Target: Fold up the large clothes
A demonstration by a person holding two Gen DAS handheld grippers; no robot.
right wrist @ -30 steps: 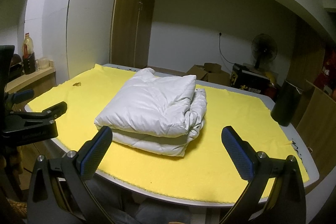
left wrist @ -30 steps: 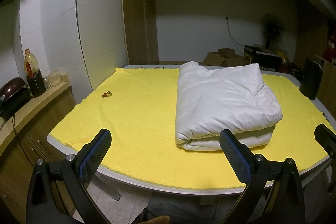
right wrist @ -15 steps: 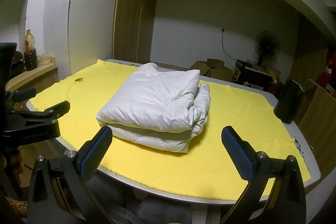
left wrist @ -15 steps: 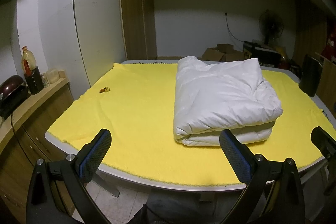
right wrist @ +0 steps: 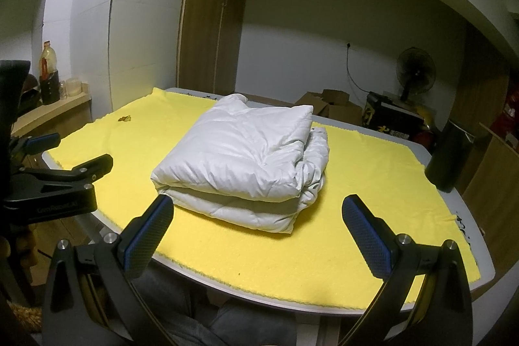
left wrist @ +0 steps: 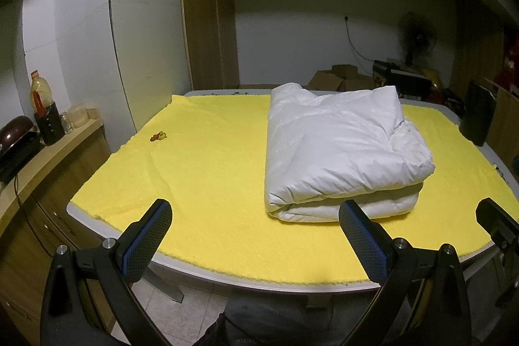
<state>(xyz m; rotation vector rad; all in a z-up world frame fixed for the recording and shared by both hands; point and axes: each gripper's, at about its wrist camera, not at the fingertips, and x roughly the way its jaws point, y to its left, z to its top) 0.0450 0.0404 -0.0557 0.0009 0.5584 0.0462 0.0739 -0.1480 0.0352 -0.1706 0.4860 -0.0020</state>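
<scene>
A white puffy padded garment (left wrist: 340, 148) (right wrist: 246, 158) lies folded into a thick rectangular bundle on the yellow cloth (left wrist: 211, 184) (right wrist: 373, 184) that covers the table. My left gripper (left wrist: 256, 232) hangs open over the near table edge, to the left of the bundle's front, holding nothing. My right gripper (right wrist: 259, 229) is also open and empty, just short of the bundle's near side. The left gripper's fingers (right wrist: 94, 167) show at the left edge of the right wrist view, and one right gripper finger (left wrist: 496, 222) shows at the right edge of the left wrist view.
A small orange scrap (left wrist: 158, 136) lies on the cloth at the far left. A wooden counter (left wrist: 48, 148) with a bottle and jars runs along the left. A black bin (right wrist: 449, 154) stands off the table's right side; boxes (right wrist: 327, 106) and a fan (right wrist: 415, 70) stand behind. A person's legs (right wrist: 227, 323) are under the near edge.
Both grippers have drawn back and risen slightly from the table, staying open. The folded bundle has not moved.
</scene>
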